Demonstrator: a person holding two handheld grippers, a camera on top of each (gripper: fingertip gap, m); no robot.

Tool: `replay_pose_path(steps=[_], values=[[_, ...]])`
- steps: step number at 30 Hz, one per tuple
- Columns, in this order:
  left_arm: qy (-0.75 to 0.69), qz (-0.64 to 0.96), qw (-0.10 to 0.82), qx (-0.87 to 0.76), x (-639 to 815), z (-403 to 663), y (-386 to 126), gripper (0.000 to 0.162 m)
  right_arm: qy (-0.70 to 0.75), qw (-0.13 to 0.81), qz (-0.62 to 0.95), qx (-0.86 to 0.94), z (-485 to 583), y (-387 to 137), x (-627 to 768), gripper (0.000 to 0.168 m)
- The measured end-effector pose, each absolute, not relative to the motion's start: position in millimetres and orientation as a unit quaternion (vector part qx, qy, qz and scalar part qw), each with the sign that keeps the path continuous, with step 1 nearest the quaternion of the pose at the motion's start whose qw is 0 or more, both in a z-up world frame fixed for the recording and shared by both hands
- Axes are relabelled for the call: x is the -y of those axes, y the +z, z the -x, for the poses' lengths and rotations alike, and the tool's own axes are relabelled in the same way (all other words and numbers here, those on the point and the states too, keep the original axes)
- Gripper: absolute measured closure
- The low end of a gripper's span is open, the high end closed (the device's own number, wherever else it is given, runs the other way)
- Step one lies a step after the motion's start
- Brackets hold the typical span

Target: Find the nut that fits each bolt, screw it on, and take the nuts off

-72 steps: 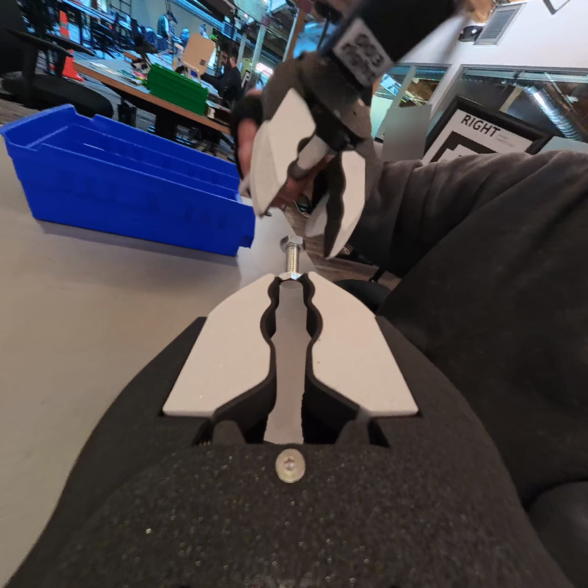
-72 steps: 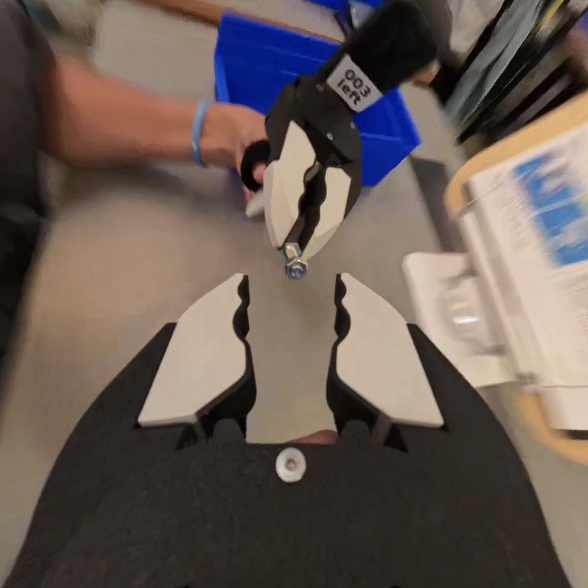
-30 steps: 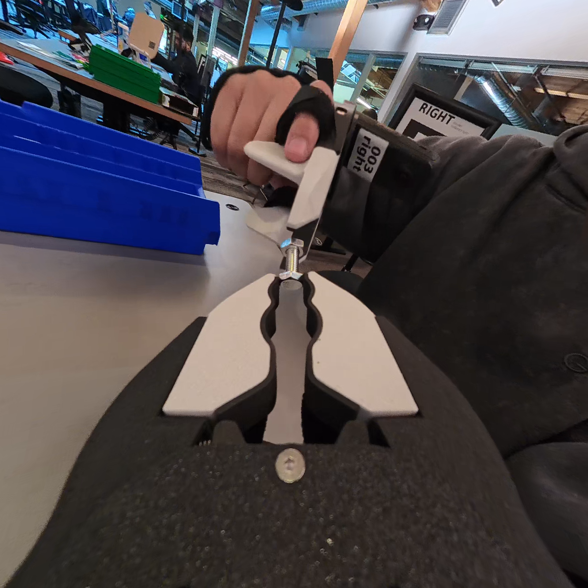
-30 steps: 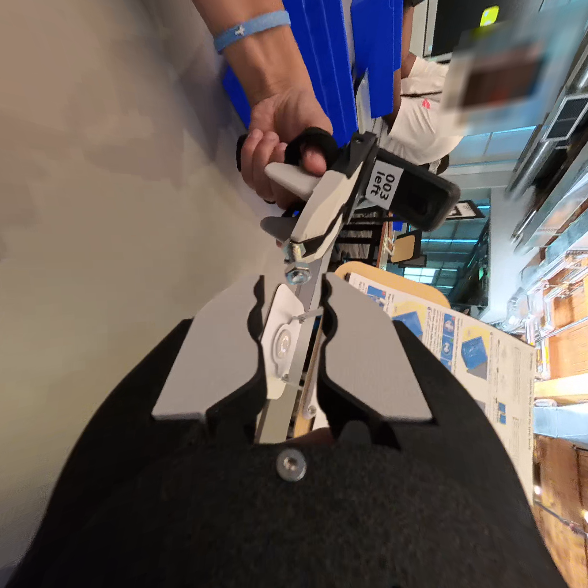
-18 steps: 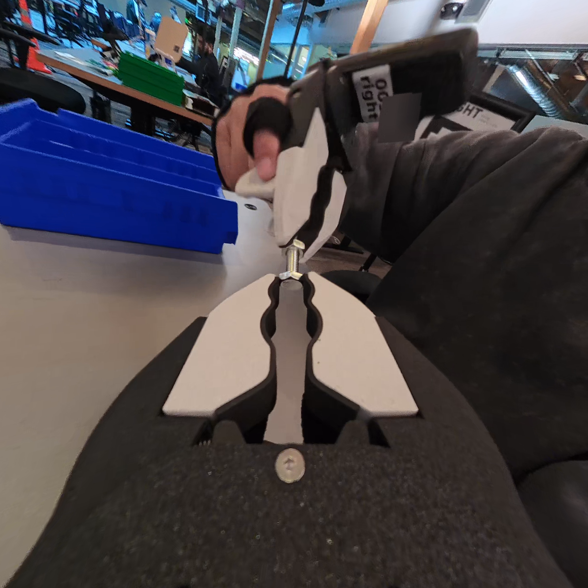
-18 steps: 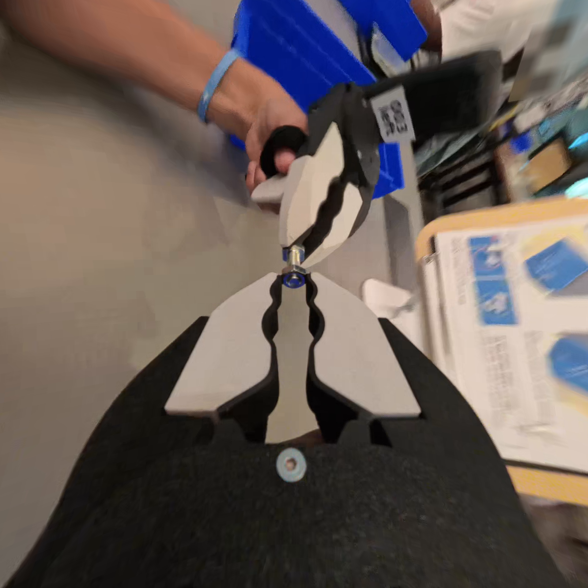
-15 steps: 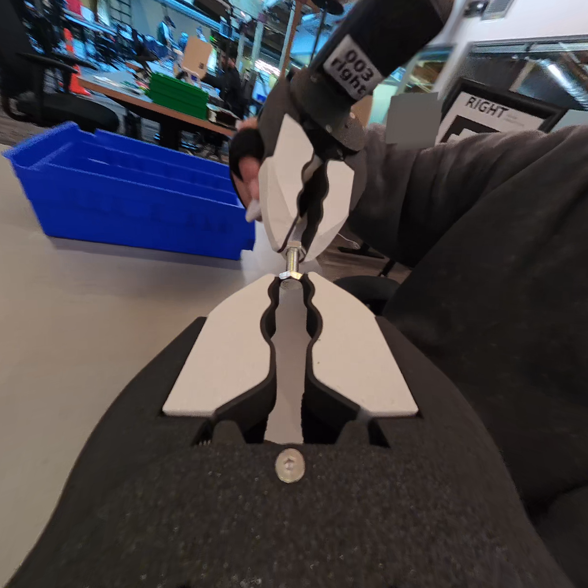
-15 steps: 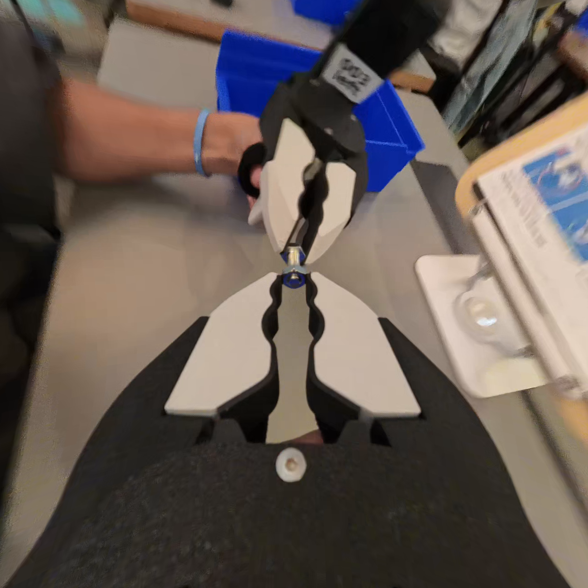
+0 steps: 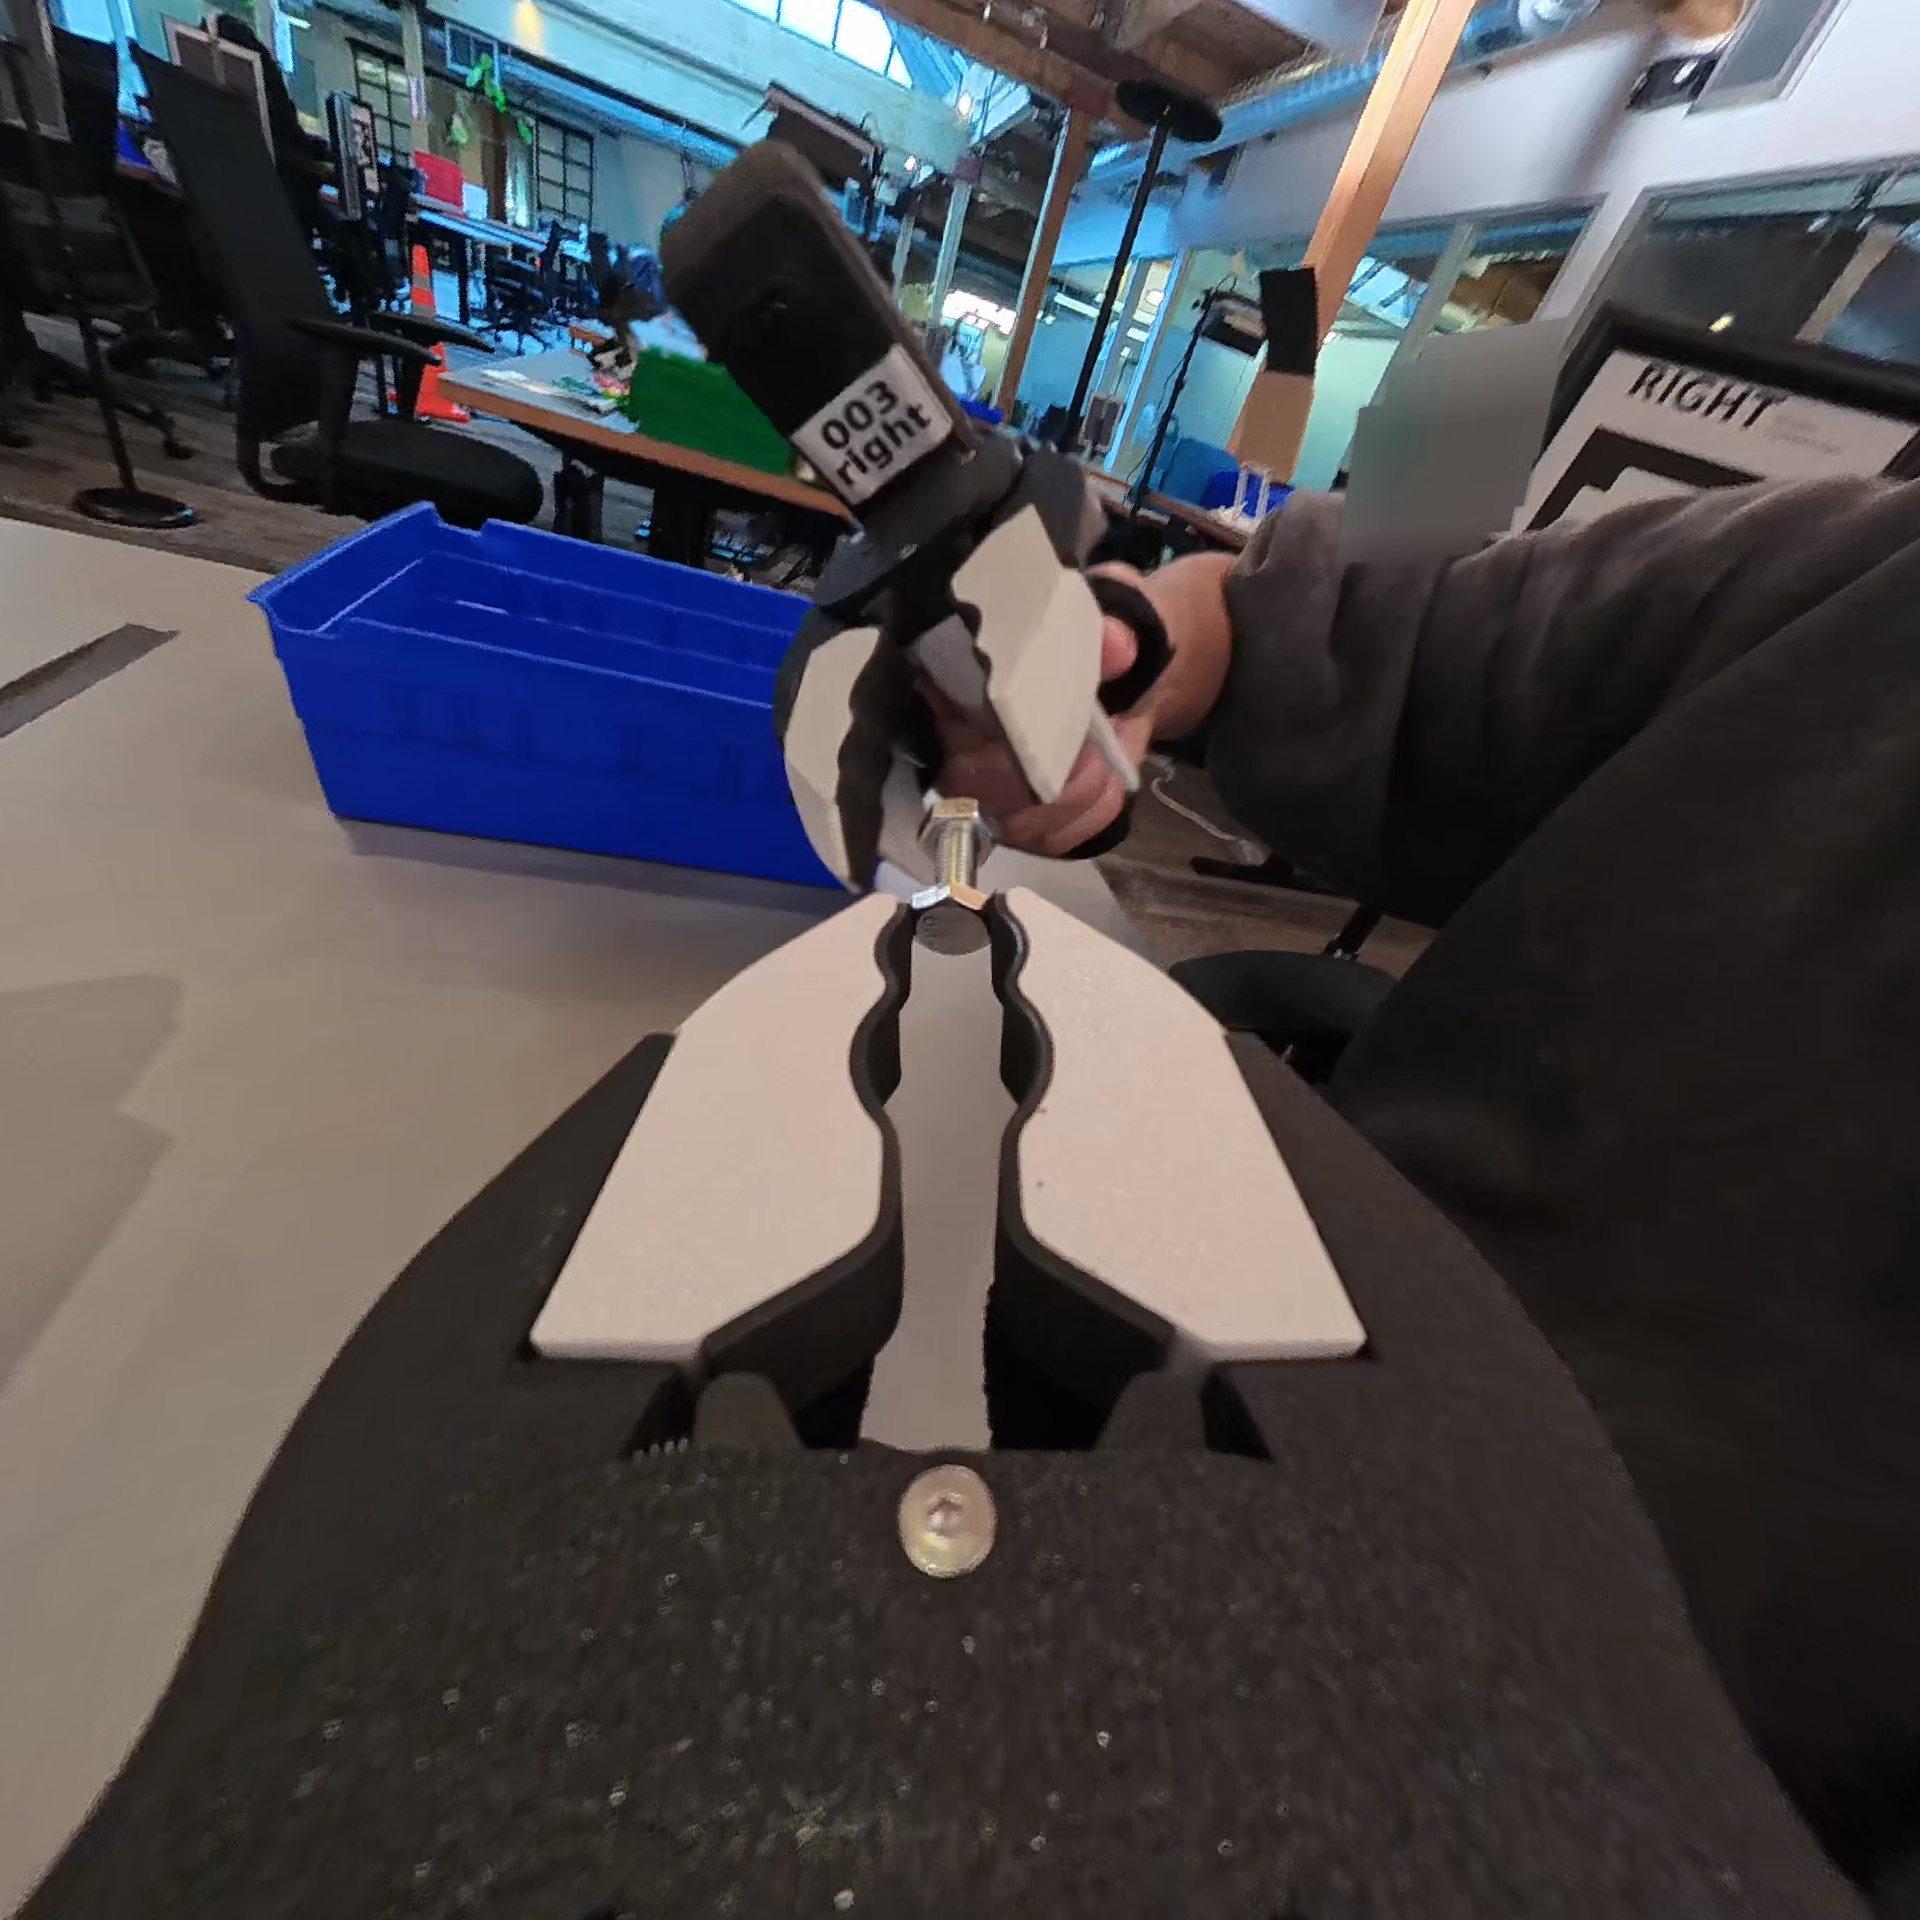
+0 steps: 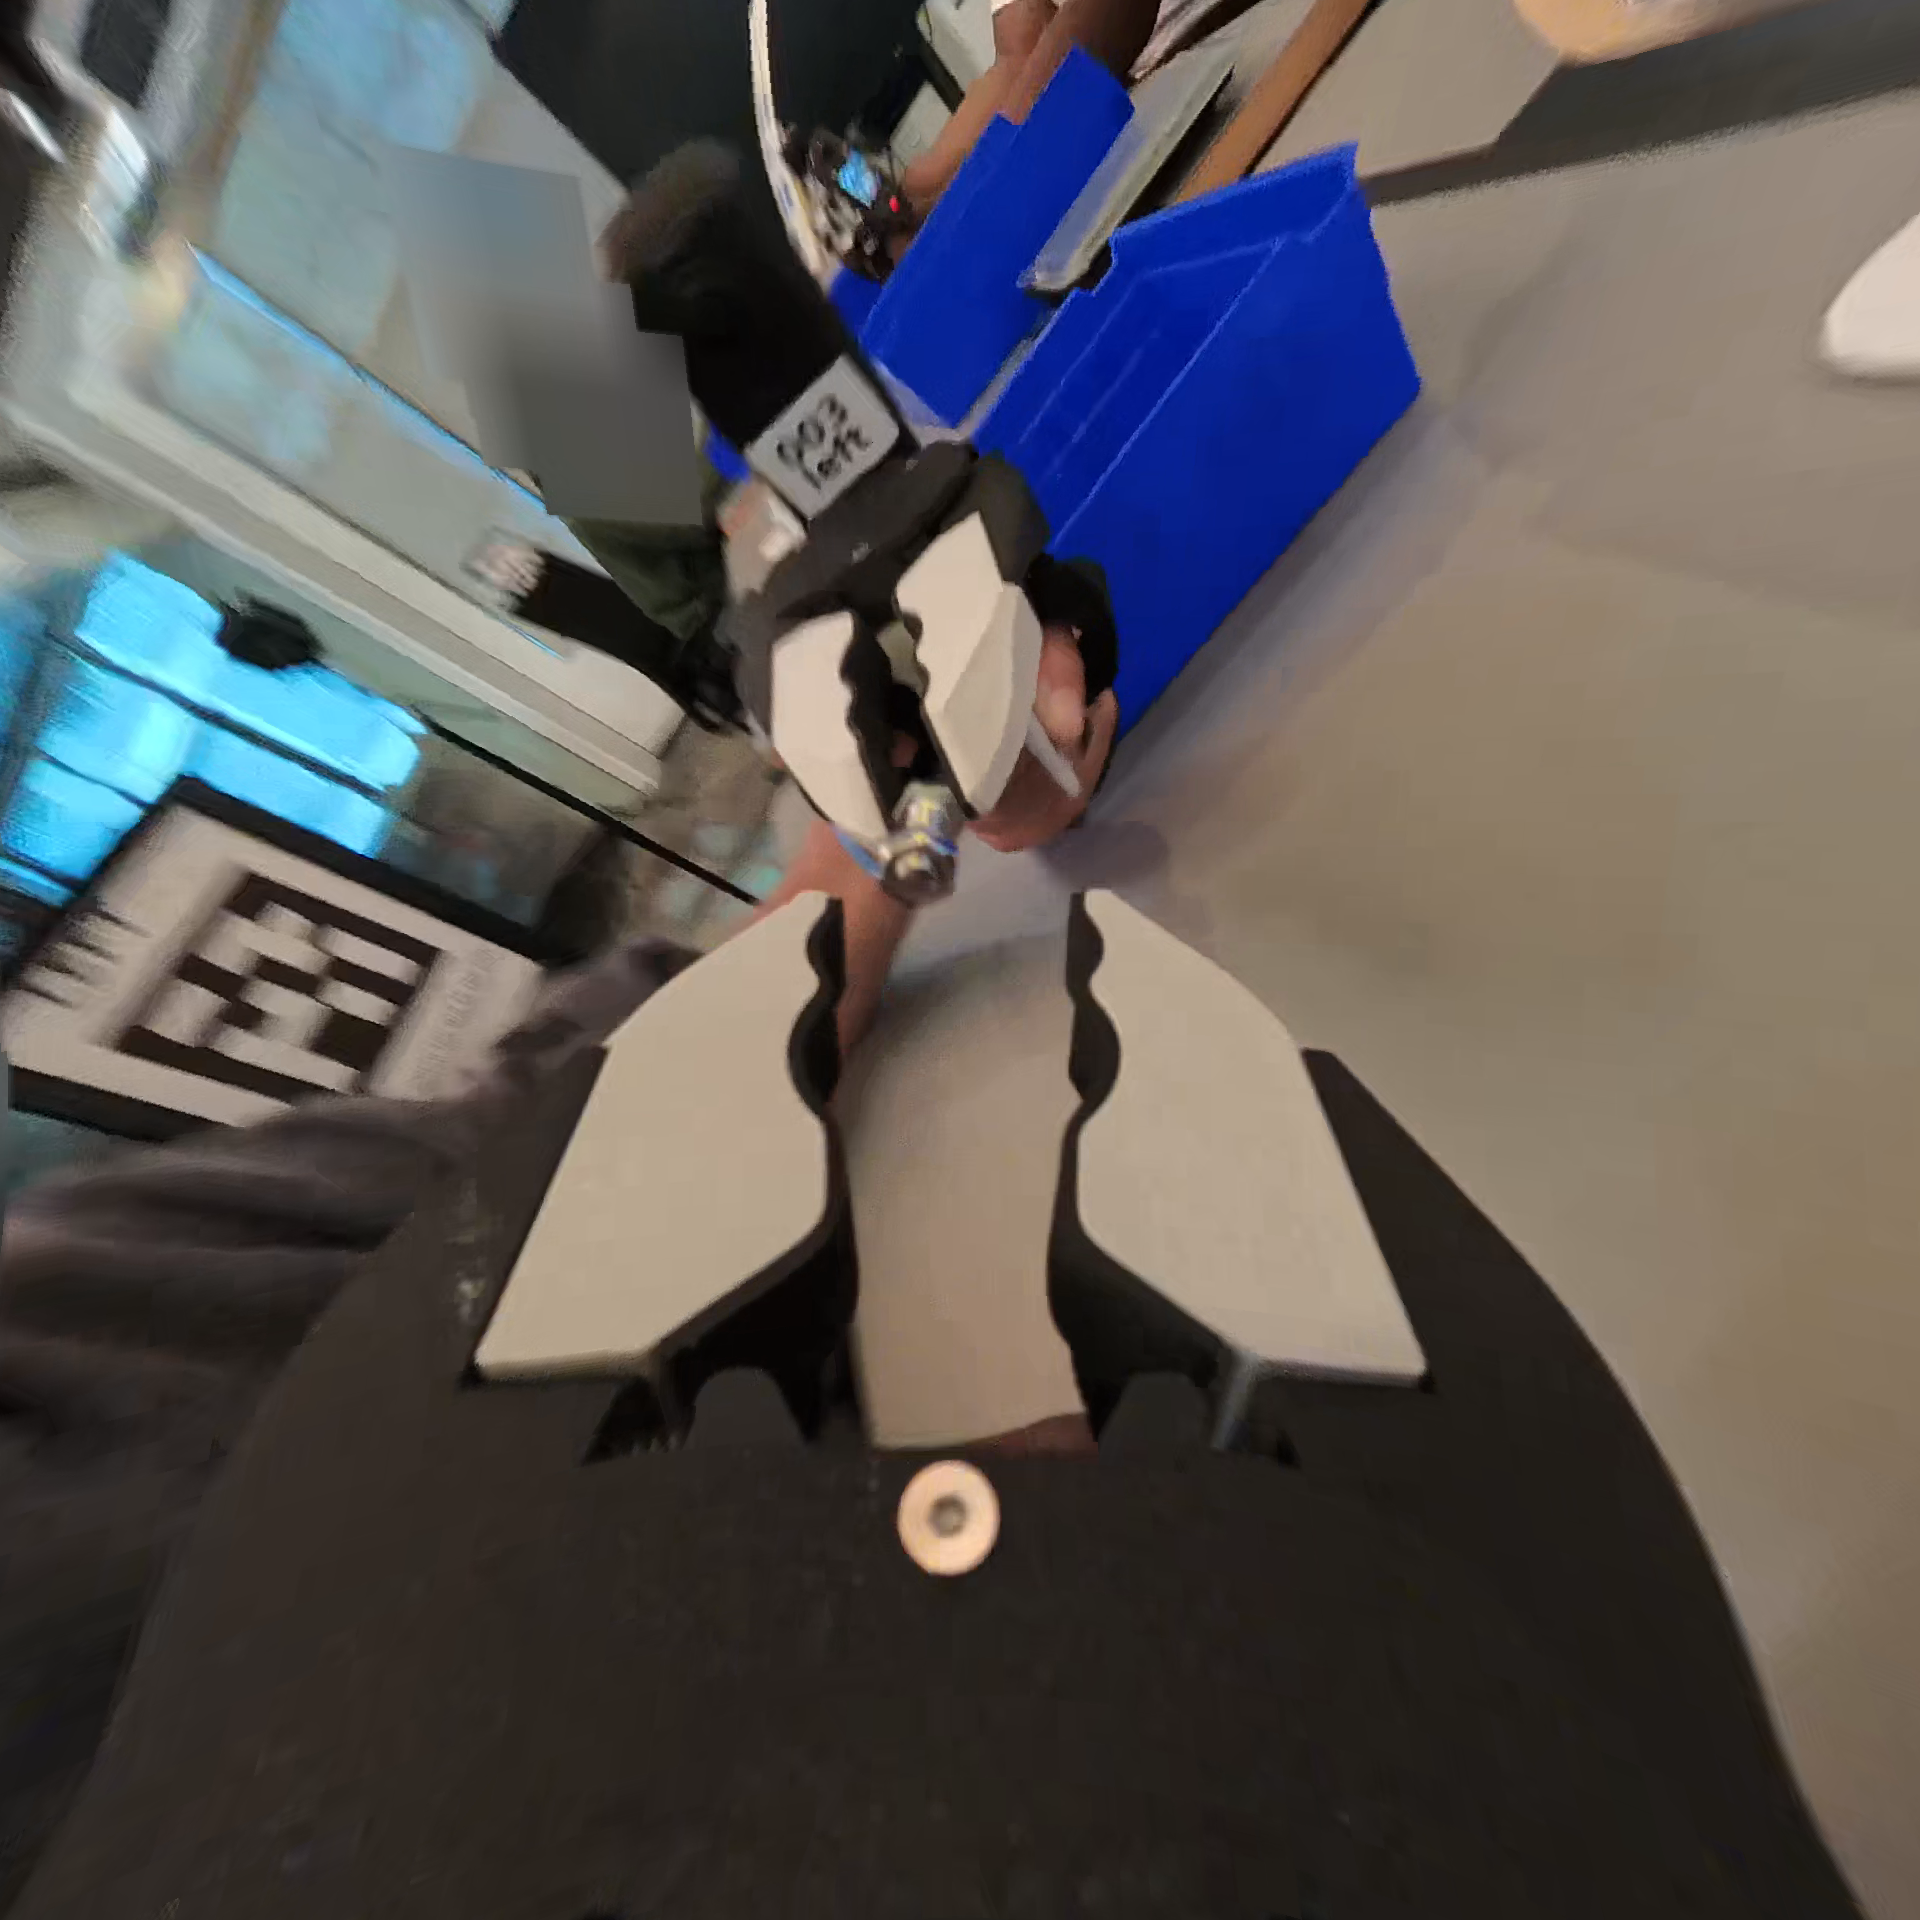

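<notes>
My left gripper [image 9: 948, 906] is shut on the lower end of a silver bolt [image 9: 952, 860], which stands up from its tips. A hex nut [image 9: 954, 826] sits on the bolt's upper end. My right gripper [image 9: 951, 831] comes in from above, open, with one finger on each side of the nut and not touching it. In the right wrist view my right gripper [image 10: 951, 914] is open and empty, just short of the nut [image 10: 914, 847]. The left gripper [image 10: 920, 821] holds the bolt out towards it.
A blue bin [image 9: 540, 707] stands on the grey table [image 9: 260, 987] behind the grippers; it also shows in the right wrist view [image 10: 1226, 416]. A person's dark sleeve [image 9: 1558, 748] fills the right side. A black-and-white marker board [image 10: 281, 997] is at the left.
My right gripper was shut on the nut half a second ago. It has since opened, let the nut go and rolled round. My left gripper keeps its hold on the bolt.
</notes>
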State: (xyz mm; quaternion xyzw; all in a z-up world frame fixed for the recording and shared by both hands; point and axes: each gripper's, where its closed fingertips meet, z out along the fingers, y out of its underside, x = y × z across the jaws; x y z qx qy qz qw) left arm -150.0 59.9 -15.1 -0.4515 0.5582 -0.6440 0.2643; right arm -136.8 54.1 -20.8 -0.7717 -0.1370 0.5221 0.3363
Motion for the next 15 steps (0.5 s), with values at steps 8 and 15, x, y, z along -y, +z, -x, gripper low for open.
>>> replay_pose_path(steps=[8, 15], values=[[-0.681, 0.437, 0.225, -0.543, -59, 158, -12, 0.148, -0.081, 0.561, 0.575, 0.589, 145, -18, -41, 0.13], [-0.676, 0.423, 0.194, -0.572, -42, 160, -16, 0.148, -0.223, 0.54, 0.478, 0.656, 147, -16, -49, 0.134]])
